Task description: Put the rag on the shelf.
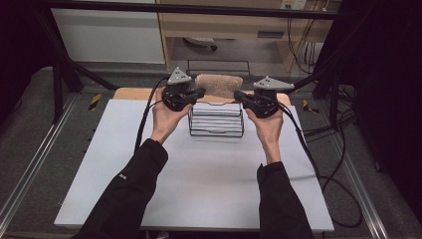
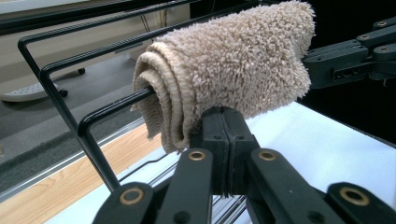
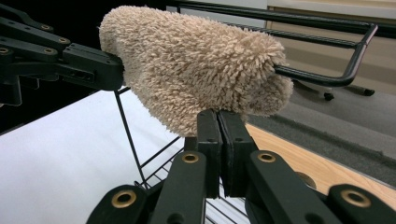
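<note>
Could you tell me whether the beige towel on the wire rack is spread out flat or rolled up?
Rolled up. The left gripper view shows the beige towel's end as coiled layers draped over the wire rack's bar.

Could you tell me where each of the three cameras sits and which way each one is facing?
High view: above the person's side, looking forward and down on the white table; both forearms, the left gripper and right gripper show.
Left gripper view: rides the left gripper, looking along its closed jaws at the beige towel; the other gripper shows at right.
Right gripper view: rides the right gripper, looking at the towel from the opposite end.
Shared: both gripper views show the towel draped on the black wire rack.
</note>
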